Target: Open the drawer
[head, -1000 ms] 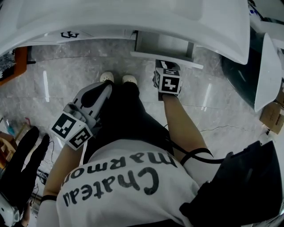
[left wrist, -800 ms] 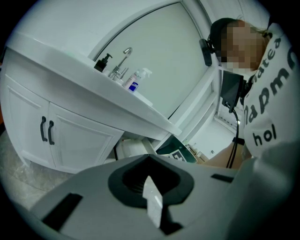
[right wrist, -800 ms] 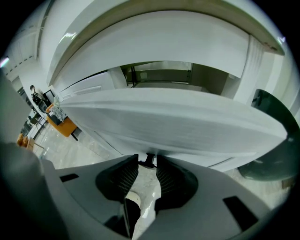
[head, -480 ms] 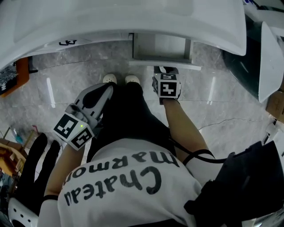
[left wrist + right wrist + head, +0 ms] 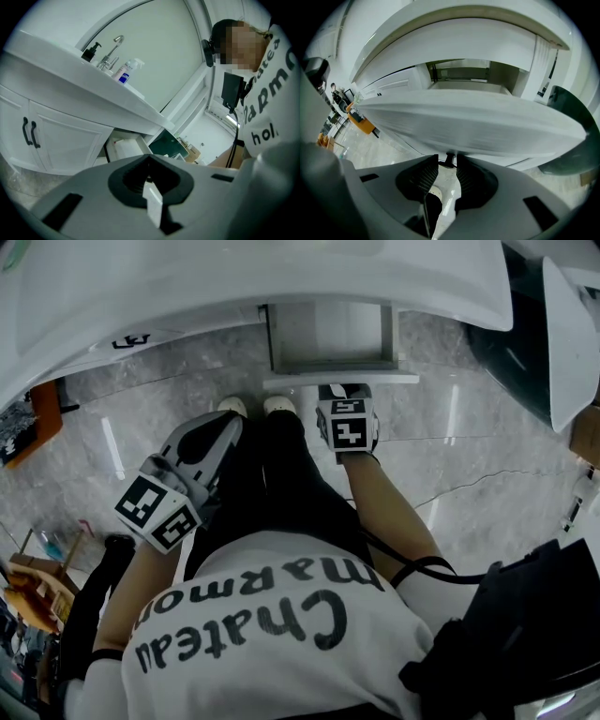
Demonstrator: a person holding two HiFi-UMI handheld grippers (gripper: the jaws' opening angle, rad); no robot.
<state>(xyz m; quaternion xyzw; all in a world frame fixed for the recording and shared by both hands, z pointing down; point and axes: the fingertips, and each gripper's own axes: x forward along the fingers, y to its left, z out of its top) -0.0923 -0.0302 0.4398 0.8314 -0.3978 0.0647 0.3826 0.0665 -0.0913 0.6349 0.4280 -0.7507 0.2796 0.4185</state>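
Mid-pull step, by my read: drawer (image 5: 339,380) is sitting partly out from under the white counter (image 5: 281,277), straight ahead of the person's feet, tray showing, nothing visible inside. Right gripper (image 5: 446,164) is pointing steeply down at the drawer front, and its jaws are standing a little apart, pinching the small dark handle (image 5: 450,158) on both sides, with the ribbed pads (image 5: 423,176) closing on the stem. Left gripper (image 5: 217,432) is hanging idle beside the person's left thigh, well apart from the drawer; its jaws are pressed together with nothing between them. It is looking across at the closed cabinet doors (image 5: 61,136) and doing no work. Task looks partly done, since the drawer is not at full travel as far as I can tell. Next move calls for keeping the pinch firm and drawing the handle straight back toward the body, level, so the drawer isn't racking on its runners or slipping off the pads.
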